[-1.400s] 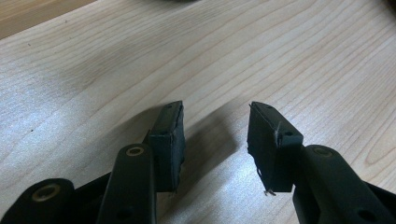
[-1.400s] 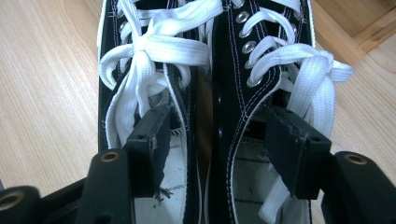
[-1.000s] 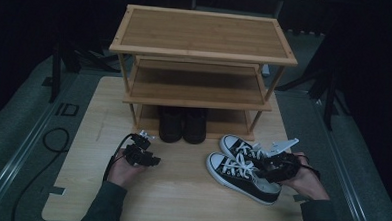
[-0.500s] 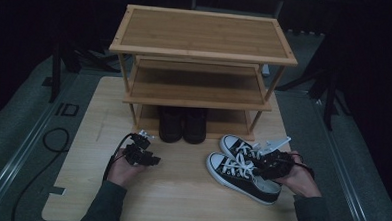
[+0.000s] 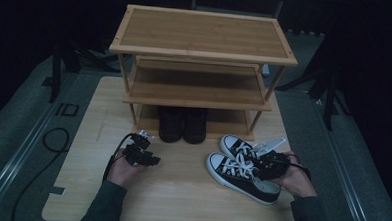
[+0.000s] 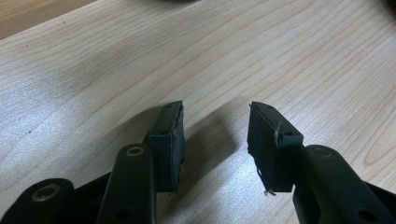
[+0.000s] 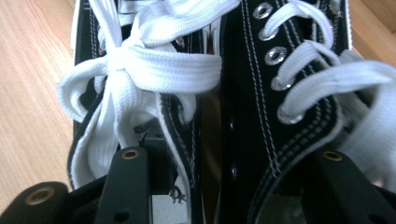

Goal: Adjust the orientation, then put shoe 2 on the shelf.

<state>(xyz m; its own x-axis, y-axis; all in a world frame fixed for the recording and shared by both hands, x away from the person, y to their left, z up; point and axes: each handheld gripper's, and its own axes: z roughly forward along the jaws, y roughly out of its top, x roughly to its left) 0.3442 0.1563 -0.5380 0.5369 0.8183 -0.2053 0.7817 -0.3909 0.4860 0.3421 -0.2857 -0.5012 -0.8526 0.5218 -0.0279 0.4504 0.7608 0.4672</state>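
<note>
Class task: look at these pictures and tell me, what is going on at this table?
A person at a wooden table works a gripper in each hand. The right gripper has just been closing its jaws around the adjoining inner sides of two black-and-white sneakers in front of a wooden shoe rack. The left gripper rests open over bare wood. A pair of black shoes sits on the lowest shelf.

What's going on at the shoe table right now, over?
Right gripper closing, one jaw inside each of the two sneakers, their inner walls between. Left gripper open, empty, over bare table. Black boots under the rack. Nothing blocking.
</note>
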